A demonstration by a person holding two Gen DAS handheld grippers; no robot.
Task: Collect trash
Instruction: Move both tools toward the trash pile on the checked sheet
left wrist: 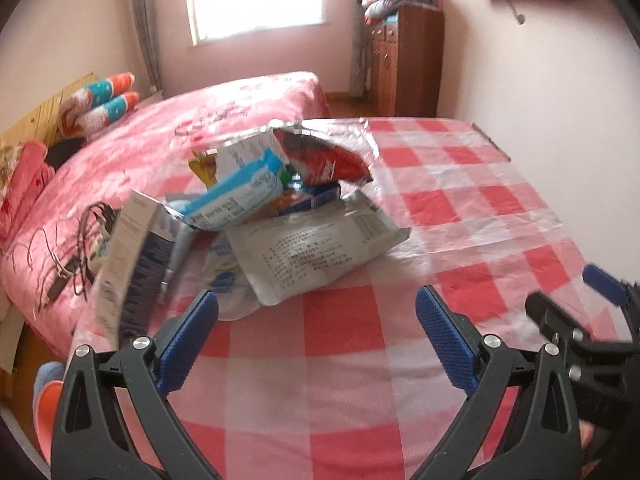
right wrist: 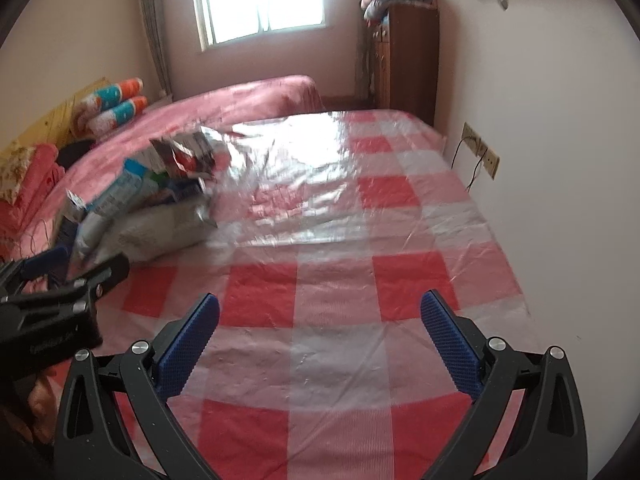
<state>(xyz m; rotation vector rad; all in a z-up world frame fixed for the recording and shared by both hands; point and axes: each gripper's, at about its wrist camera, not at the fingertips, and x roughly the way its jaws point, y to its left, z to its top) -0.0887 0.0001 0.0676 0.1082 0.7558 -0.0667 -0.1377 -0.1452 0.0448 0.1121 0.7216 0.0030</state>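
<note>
Foil and paper wrappers sit heaped in a trash pile [left wrist: 276, 208] on the checked tablecloth [left wrist: 460, 208]. Nearer the cameras than that pile, the left gripper [left wrist: 316, 340] and right gripper [right wrist: 320, 344] hang spread wide and empty. Judging by this, collecting hasn't begun; next, reach in and pinch one wrapper.

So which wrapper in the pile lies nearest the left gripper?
The large silver-grey printed pouch, flat at the pile's front edge; the red bag and blue packet sit farther back.
</note>
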